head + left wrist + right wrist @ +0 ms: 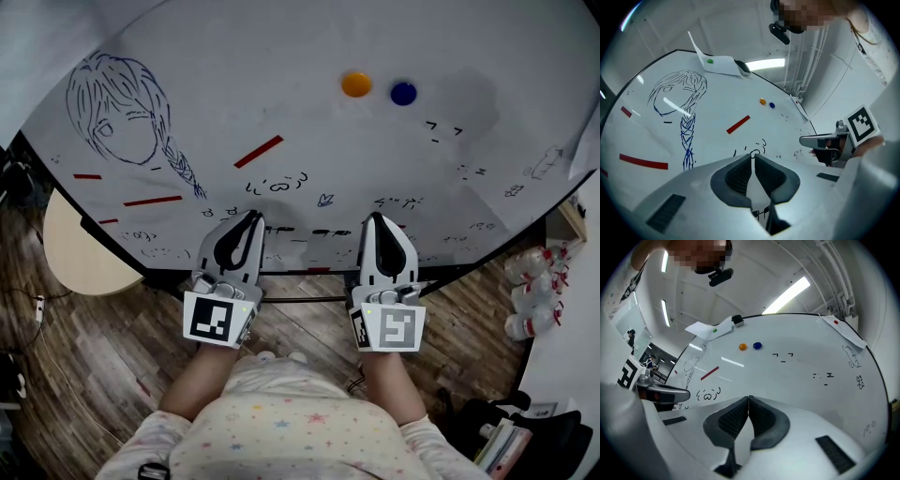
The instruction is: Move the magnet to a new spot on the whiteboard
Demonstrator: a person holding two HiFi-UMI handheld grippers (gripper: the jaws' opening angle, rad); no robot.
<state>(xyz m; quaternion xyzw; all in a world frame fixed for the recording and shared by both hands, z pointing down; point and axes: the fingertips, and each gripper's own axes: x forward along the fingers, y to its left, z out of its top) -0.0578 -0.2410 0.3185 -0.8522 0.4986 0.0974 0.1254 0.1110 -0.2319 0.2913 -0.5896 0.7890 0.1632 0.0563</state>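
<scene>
I'm holding the left gripper (250,218) and right gripper (376,221), both pressed together empty, at the whiteboard's (281,66) lower edge.

Person holds two grippers side by side, level with each other, close but apart. Left forearm (200,373) and right forearm (387,375) bare, extended forward from torso. Left gripper (250,217): fingers (738,176) pressed together at tips, nothing between. Right gripper (376,220): fingers (764,416) likewise closed, empty. Both point ahead, away from body. Marker cubes face up toward head camera.
</scene>
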